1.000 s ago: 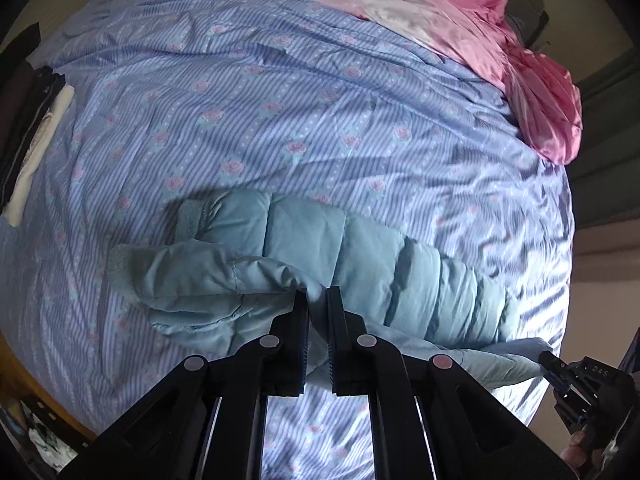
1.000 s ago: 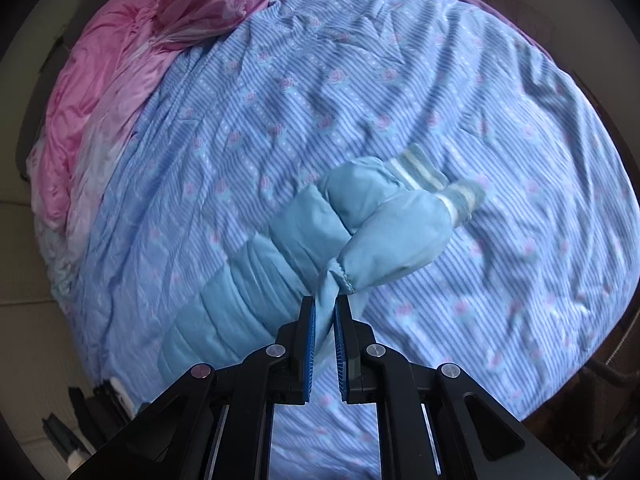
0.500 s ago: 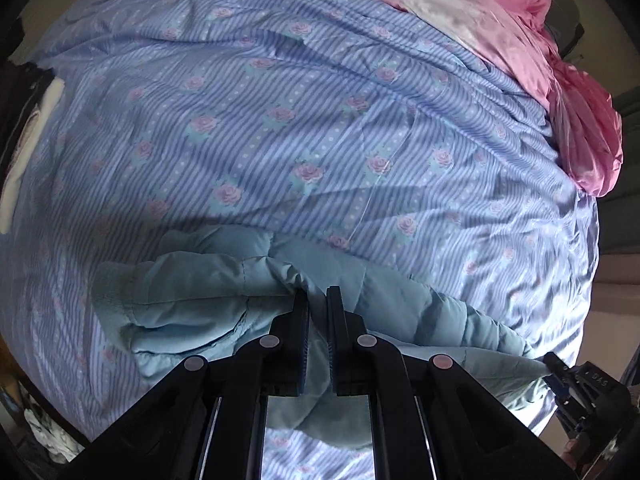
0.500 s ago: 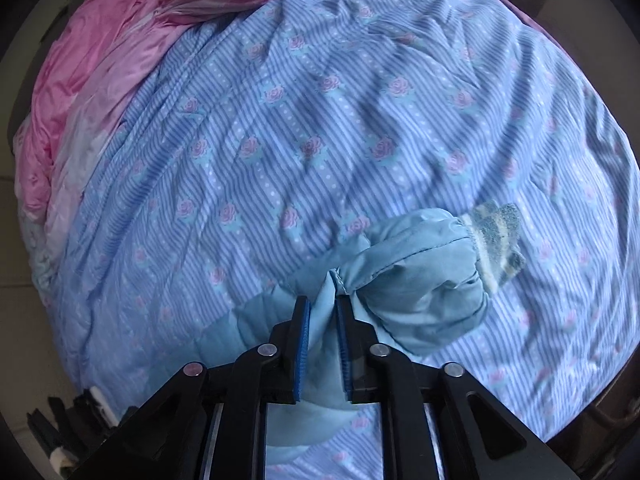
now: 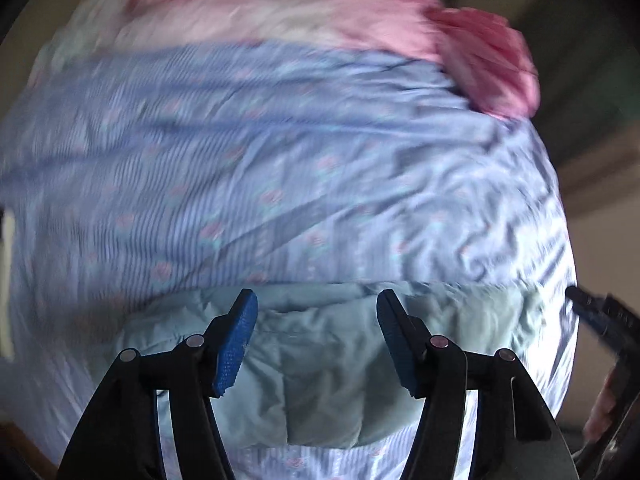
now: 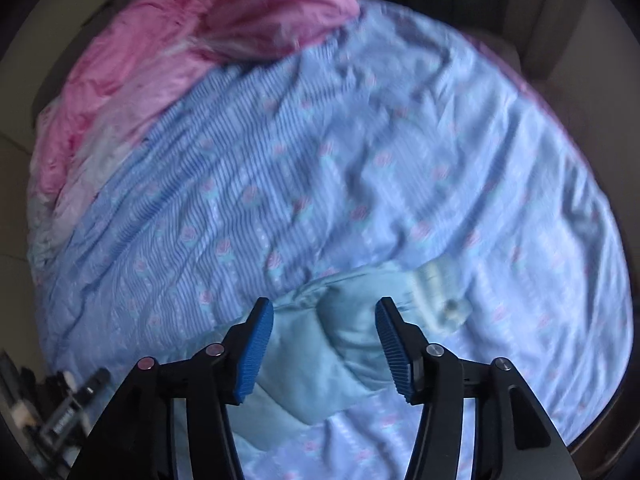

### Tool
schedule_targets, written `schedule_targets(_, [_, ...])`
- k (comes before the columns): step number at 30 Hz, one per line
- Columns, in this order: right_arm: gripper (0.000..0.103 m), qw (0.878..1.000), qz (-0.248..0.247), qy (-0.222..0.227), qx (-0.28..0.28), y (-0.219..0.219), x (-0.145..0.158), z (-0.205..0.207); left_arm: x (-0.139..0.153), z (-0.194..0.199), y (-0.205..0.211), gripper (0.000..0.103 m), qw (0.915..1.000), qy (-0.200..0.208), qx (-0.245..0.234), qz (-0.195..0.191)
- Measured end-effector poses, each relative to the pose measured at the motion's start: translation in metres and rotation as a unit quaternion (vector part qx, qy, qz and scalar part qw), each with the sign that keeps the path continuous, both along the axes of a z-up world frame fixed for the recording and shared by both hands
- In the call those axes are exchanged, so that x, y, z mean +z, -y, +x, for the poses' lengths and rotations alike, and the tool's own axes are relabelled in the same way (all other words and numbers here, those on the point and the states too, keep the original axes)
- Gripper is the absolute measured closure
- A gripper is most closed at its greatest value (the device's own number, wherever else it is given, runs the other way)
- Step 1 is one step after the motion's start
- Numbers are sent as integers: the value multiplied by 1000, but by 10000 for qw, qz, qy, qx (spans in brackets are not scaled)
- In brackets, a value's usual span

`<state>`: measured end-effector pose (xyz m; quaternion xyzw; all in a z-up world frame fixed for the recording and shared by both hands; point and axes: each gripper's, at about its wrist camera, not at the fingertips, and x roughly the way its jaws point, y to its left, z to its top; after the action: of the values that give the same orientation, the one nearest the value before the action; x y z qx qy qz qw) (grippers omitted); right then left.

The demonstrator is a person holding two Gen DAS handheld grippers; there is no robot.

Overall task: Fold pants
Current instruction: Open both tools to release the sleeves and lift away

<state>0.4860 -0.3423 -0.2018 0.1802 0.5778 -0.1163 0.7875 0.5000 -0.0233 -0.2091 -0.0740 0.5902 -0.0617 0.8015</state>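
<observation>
The light blue quilted pants (image 5: 320, 352) lie folded on the striped floral bedspread (image 5: 280, 160), low in both wrist views. My left gripper (image 5: 314, 320) hangs over them with its jaws opening, the blue pads clear of the fabric. In the right wrist view the pants (image 6: 340, 344) show a ribbed cuff (image 6: 436, 288) at the right. My right gripper (image 6: 324, 332) is also opening above them, its pads off the cloth. The other gripper (image 5: 600, 320) shows at the right edge of the left wrist view.
A crumpled pink quilt (image 5: 360, 8) is heaped at the far side of the bed, also seen as the pink quilt (image 6: 192, 48) at upper left. The bedspread (image 6: 400, 160) is wrinkled. Dark floor and wall edge the bed on the right.
Both grippers let go of the pants and spread their jaws wide. The pants dropped flat onto the bedspread and now sit lower in both views. Both views are blurred by movement.
</observation>
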Motion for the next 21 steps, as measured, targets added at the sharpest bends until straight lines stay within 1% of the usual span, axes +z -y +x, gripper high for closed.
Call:
schedule_targets(2, [47,9996,-91,134,237,6,14,-11,17,-13,9,40,9990,307,-236,203])
schedule_targets(3, [47,9992,-107,199,337,8,18,-16,23,-20,14,38,9982,433,-340,248])
schedule_targets(4, [47,9986,-70,295,437,12,22,-22,27,-27,19,38,9971,529,-459,299])
schedule_targets(5, [47,9981,23,381,490,18,24,-28,30,-35,27,38,9956,613,-607,370])
schedule_targets(7, [47,9973,213,494,509,33,18,-38,27,-46,40,38,9930,641,-893,437])
schedule_targets(9, [47,9977,272,421,457,42,8,-44,19,-54,53,38,9923,568,-1031,397])
schedule_targets(12, [47,9980,376,262,426,57,-14,-54,-1,-60,73,38,9926,328,-1105,372])
schedule_targets(15, [47,9978,538,85,385,67,-36,-59,-18,-59,83,38,9944,107,-1009,308])
schedule_targets(17, [47,9974,625,68,354,73,-47,-59,-27,-56,85,38,9954,-6,-908,319])
schedule_targets(21, [47,9941,1004,89,392,75,-63,-53,-40,-47,83,38,9962,-147,-752,419])
